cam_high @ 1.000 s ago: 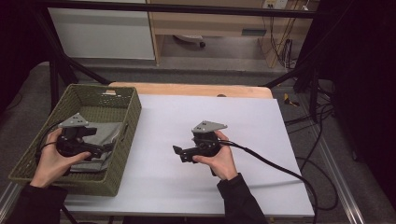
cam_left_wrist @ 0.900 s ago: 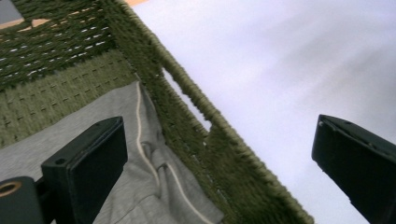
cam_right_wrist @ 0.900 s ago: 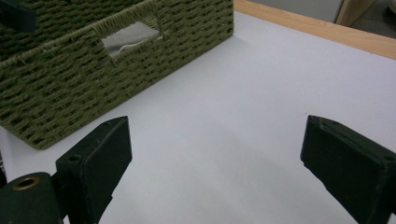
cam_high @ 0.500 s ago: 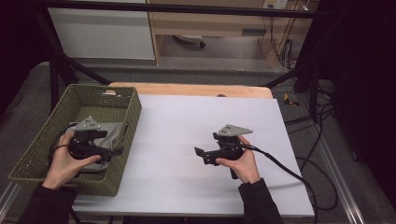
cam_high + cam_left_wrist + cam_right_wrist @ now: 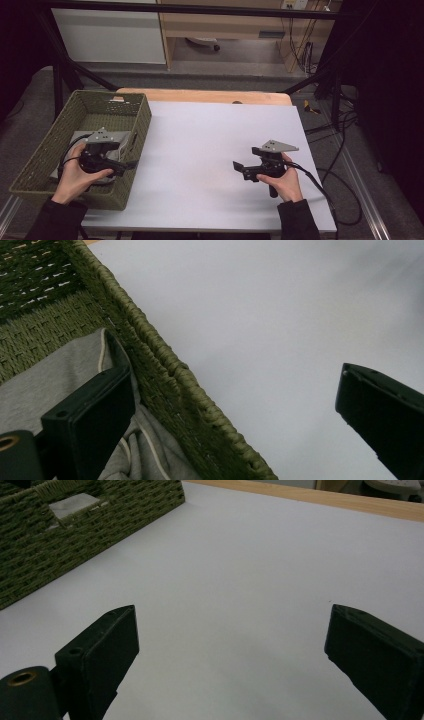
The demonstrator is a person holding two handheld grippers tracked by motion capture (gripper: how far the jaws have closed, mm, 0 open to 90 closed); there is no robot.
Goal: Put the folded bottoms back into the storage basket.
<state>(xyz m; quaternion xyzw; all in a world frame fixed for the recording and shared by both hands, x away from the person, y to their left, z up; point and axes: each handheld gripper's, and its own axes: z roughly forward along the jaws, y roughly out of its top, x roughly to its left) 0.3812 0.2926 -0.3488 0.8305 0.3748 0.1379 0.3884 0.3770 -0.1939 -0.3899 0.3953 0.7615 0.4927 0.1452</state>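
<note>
Scene: a person seated at a white surface holds a two-fingered gripper in each hand, a woven basket at the near left corner.

Left gripper: it sits over the basket's right wall, fingers spread wide; in the left gripper view one finger hangs inside the basket above the cloth and the other outside over the white top, so the rim runs between them (a straddle, not a grip).

Garment: a grey cloth, soft and creased, with a pale piped seam, lies bunched on the basket floor against the right wall; what kind of garment it is cannot be told.

Why so held: the left gripper appears poised either to go in for the cloth or to come away from it; nothing is between its fingers.

Right gripper: low over bare surface toward the near right, well apart from the basket, fingers spread and holding nothing, seemingly waiting its turn.

Basket: olive-green, rectangular, tightly plaited cord with a thick braided rim; stiff walls, rough texture.

Surface: smooth, matt, white sheet over a wooden top whose edge shows at the far side.

Grippers' build: black, blocky fingers, a grey three-cornered plate on top, a cable trailing off the right edge.
</note>
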